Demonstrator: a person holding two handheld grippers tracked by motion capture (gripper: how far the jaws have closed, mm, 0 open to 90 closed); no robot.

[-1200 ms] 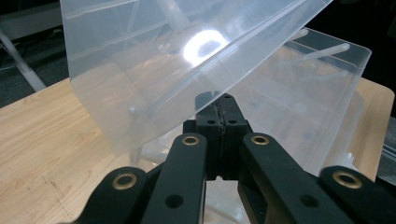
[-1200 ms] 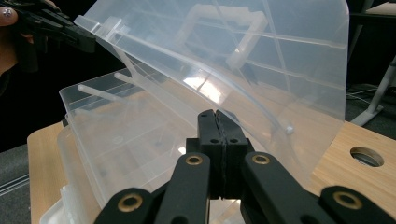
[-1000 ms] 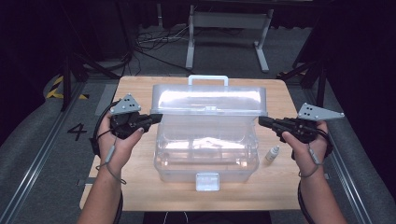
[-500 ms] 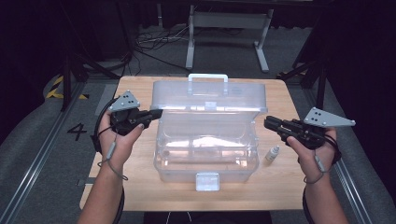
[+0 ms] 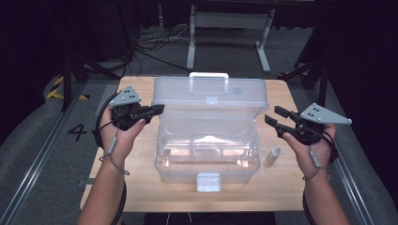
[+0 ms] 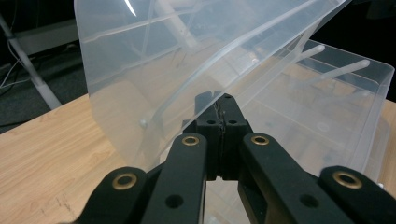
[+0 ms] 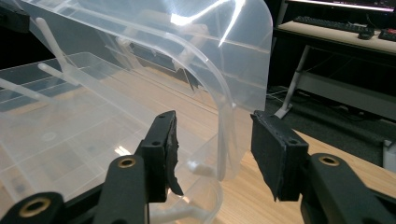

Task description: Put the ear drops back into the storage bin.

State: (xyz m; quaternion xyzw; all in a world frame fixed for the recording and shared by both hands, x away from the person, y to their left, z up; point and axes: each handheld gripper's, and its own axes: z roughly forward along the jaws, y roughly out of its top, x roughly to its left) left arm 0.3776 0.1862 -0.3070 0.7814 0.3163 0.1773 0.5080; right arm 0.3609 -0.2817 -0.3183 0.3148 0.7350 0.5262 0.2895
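Jaws clenched on the clear lid [image 5: 211, 96] at left gripper [image 5: 157, 109], just opened, straddling its edge at right gripper [image 5: 277, 117].

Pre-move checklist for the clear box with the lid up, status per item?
1. Left tool clamped on the lid edge: ok; jaws shut at the left edge in the left gripper view.
2. Right tool clear of the lid: ok; its jaws have just been opening, the lid's right edge stands between the pads without being pressed.
3. Lid upright: ok, raised behind the box, handle on top.
4. Lid would hold alone if the left tool let go: cannot tell.
5. Small bottle out of the way: ok, standing on the table beside the box's right wall.
6. Box contents: cannot tell through the clear plastic.
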